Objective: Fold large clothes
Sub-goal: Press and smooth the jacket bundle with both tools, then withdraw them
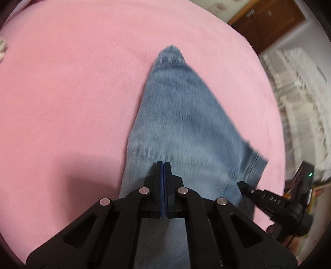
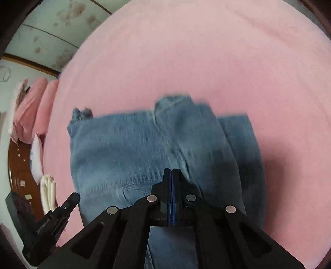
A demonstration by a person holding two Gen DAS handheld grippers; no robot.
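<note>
A pair of light blue jeans (image 1: 182, 115) lies on a pink bed sheet (image 1: 72, 93). In the left wrist view my left gripper (image 1: 163, 165) has its jaws pressed together over the denim; whether cloth is pinched between them is hidden. The other gripper (image 1: 244, 184) shows at the lower right, at the jeans' hem. In the right wrist view the jeans (image 2: 128, 149) lie partly folded on the sheet (image 2: 206, 62). My right gripper (image 2: 171, 171) is shut above the denim. The left gripper (image 2: 72, 198) shows at the lower left, beside the cloth's edge.
A white lacy cloth (image 1: 300, 87) and a brown wooden door (image 1: 266, 18) are beyond the bed's right edge. In the right wrist view, pink and white clothes (image 2: 31, 115) and brown wooden furniture (image 2: 18, 169) stand left of the bed.
</note>
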